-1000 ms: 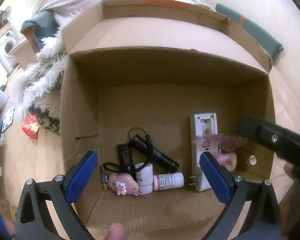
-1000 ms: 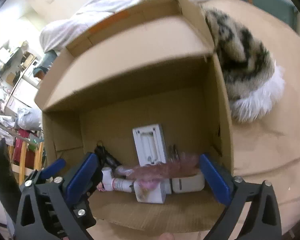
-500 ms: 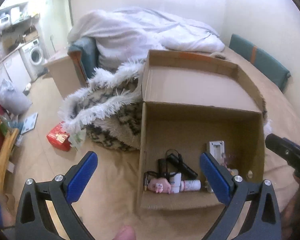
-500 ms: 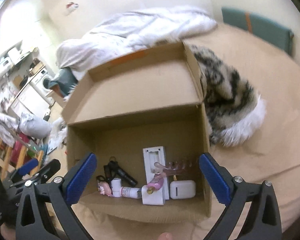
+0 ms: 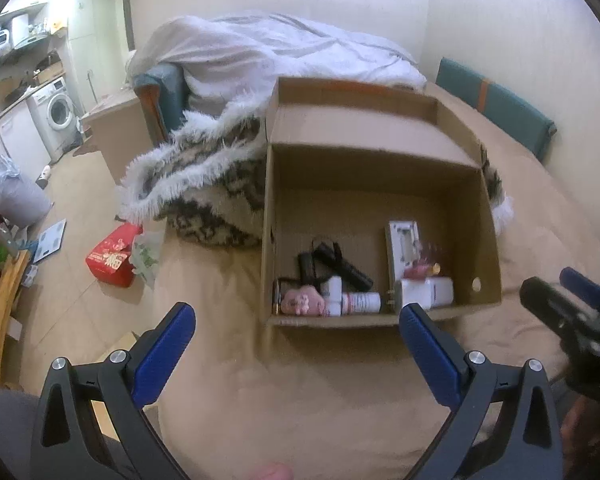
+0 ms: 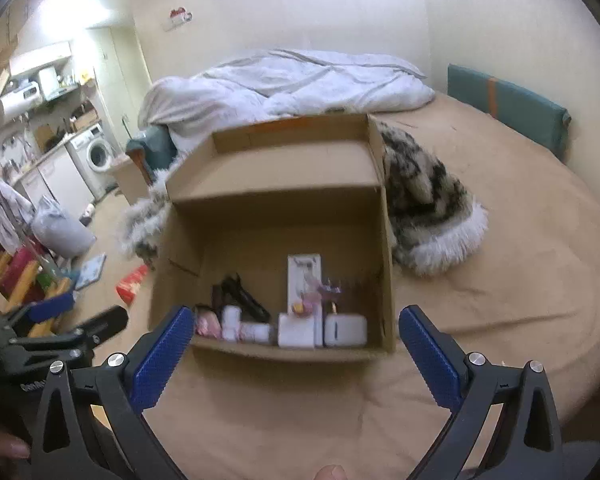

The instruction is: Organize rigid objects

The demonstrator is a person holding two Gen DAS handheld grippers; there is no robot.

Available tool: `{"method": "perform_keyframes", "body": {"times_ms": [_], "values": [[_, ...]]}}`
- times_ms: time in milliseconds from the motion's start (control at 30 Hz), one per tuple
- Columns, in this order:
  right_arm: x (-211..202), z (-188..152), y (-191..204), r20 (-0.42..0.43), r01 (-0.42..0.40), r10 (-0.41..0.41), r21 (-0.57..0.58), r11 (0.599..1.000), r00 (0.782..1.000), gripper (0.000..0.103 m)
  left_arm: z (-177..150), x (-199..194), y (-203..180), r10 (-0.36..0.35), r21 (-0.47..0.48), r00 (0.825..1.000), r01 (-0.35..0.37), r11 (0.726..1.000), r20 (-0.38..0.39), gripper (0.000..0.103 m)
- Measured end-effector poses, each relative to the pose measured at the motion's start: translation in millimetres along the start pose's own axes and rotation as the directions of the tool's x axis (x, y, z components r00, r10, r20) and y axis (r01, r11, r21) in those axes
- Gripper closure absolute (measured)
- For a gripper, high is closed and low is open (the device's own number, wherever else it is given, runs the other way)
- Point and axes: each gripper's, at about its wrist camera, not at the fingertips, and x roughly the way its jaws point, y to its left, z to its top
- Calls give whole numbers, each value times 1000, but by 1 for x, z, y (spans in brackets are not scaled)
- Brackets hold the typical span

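Left wrist view: left gripper [image 5: 296,336] w/ jaws spread wide, nothing between them, held over the tan bedspread [image 5: 300,400] short of the cardboard box [image 5: 380,320]. Box lies open toward the camera, far flap raised. Items sit in a row along the near wall: pink figurine [image 5: 300,302] at left, white bottle [image 5: 360,303] on its side w/ long axis left-right, black flashlight [image 5: 342,266] lying diagonal, far-left to near-right, white panel [image 5: 402,246] leaning upright w/ long axis running away from camera, white adapter [image 5: 424,294] at right. Pink comb [image 5: 422,266] just beside the panel, blurred. Fur-trimmed blanket [image 5: 204,184] touches the box's left side; red packet [image 5: 114,256] on the floor, well apart. Right gripper [image 5: 568,300] shows at the right edge.

Right wrist view: right gripper [image 6: 296,336] also wide open, empty, near side of the box [image 6: 284,354]. Same row inside; white charger [image 6: 346,330] at far right, panel [image 6: 304,276] behind. Blanket [image 6: 428,208] against the box's right wall. Left gripper [image 6: 60,320] low at left.
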Motion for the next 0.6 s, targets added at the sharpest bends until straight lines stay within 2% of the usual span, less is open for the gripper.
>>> {"method": "perform_keyframes", "body": {"times_ms": [100, 167, 300, 600], "values": [[16, -9, -4, -49, -16, 18, 35, 999, 999, 0, -1, 10, -1, 13, 15, 1000, -12, 1000, -18, 1], [27, -10, -6, -82, 3, -1, 30, 1000, 997, 0, 0, 16, -2, 23, 24, 999, -23, 999, -24, 1], [39, -11, -7, -107, 1, 4, 44, 999, 994, 0, 1, 23, 0, 4, -7, 999, -4, 1000, -42, 1], [42, -13, 0, -116, 16, -15, 9, 1000, 993, 0, 2, 27, 6, 34, -19, 998, -35, 999, -47, 1]]}}
